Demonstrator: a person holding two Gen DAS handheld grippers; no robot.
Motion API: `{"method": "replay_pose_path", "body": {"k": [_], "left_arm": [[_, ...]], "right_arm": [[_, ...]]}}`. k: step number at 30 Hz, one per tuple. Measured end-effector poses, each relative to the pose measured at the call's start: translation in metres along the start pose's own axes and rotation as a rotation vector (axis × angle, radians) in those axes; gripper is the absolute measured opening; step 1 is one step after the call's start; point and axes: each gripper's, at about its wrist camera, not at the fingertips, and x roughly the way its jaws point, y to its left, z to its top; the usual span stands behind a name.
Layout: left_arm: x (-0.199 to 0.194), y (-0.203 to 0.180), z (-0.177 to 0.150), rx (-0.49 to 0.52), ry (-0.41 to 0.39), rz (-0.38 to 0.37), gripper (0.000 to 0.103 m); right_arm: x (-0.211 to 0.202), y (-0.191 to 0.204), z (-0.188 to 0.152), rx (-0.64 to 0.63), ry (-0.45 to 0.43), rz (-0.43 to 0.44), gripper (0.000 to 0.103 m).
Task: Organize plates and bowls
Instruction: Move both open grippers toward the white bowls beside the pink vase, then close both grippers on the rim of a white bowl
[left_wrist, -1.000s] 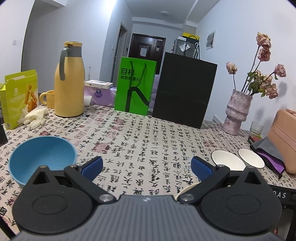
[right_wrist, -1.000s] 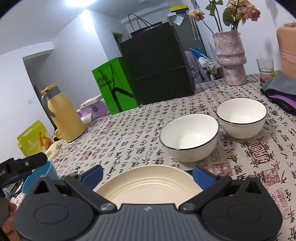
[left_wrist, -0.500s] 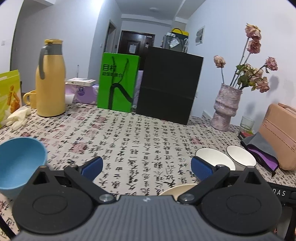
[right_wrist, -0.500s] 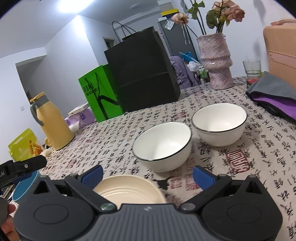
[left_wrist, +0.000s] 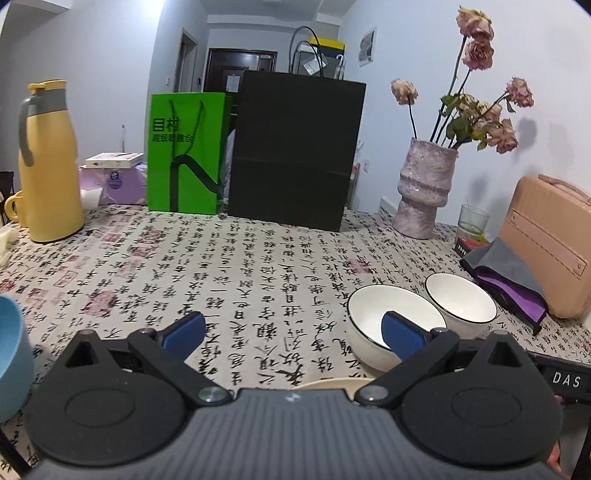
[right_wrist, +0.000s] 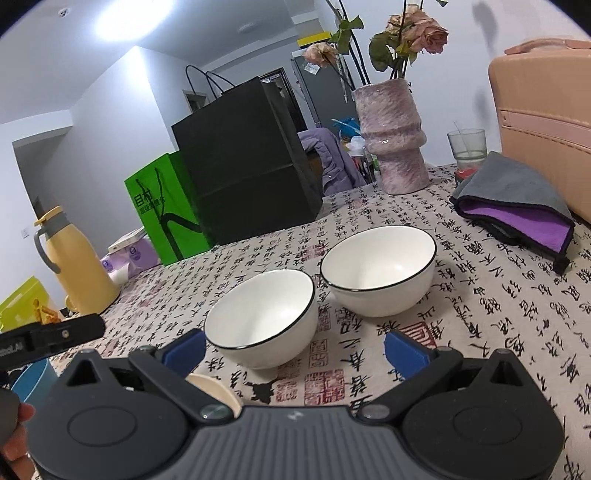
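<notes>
- Bowls first: two white bowls with thin dark rims sit side by side on the calligraphy-print tablecloth (right_wrist: 480, 314), almost touching; the near white bowl (right_wrist: 260, 321) is at centre frame in the right wrist view, the far white bowl (right_wrist: 378, 271) up and to its right.
- In the left wrist view the same pair shows at lower right, with the near one partly behind a blue finger pad.
- Cream plate (right_wrist: 216, 391): only a sliver shows at lower left of the right wrist view, tucked behind the gripper body; it also peeks out at bottom centre of the left wrist view.
- Blue bowl (left_wrist: 9, 354): cut off by the left edge of the left wrist view.
- Right gripper (right_wrist: 295, 349): fingers spread wide and holding nothing, with the near white bowl just ahead between them.
- Left gripper (left_wrist: 293, 330): fingers likewise spread apart and empty, over bare cloth.
- Upper half of the left wrist view: yellow thermos (left_wrist: 50, 162) at left, green bag (left_wrist: 184, 155) and black bag (left_wrist: 295, 151) at centre, pink vase (left_wrist: 424, 188) with dried roses at right.
- Grey-and-purple cloth (right_wrist: 517, 206) lies at right, beside a tan case (right_wrist: 546, 122).
</notes>
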Motion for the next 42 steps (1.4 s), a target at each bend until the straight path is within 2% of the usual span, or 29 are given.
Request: {"method": "replay_pose_path", "body": {"k": [5, 10, 20, 25, 28, 30, 35, 38, 42], "left_arm": [[0.020, -0.005, 0.012, -0.001, 0.035, 0.001, 0.103], [0.040, -0.005, 0.023, -0.012, 0.074, 0.015, 0.103], [0.099, -0.020, 0.034, 0.013, 0.228, 0.051, 0.103], [0.128, -0.027, 0.032, 0.010, 0.313, 0.018, 0.099], [0.139, -0.030, 0.030, 0.012, 0.337, 0.017, 0.090], [0.146, -0.030, 0.029, 0.004, 0.360, 0.007, 0.080], [0.161, -0.030, 0.022, -0.011, 0.424, -0.020, 0.054], [0.166, -0.031, 0.018, -0.022, 0.438, -0.046, 0.045], [0.166, -0.037, 0.016, -0.007, 0.428, -0.073, 0.028]], "right_arm": [[0.018, 0.002, 0.010, -0.019, 0.028, 0.007, 0.102], [0.040, 0.005, 0.020, -0.026, 0.075, -0.025, 0.100], [0.082, 0.000, 0.030, 0.032, 0.212, -0.059, 0.078], [0.098, 0.004, 0.038, 0.028, 0.266, -0.090, 0.065], [0.108, 0.006, 0.041, 0.031, 0.302, -0.111, 0.054], [0.113, 0.006, 0.041, 0.042, 0.317, -0.115, 0.051], [0.120, 0.002, 0.036, 0.065, 0.309, -0.109, 0.035], [0.121, 0.001, 0.034, 0.069, 0.298, -0.096, 0.026], [0.121, 0.003, 0.032, 0.050, 0.279, -0.093, 0.022]]}}
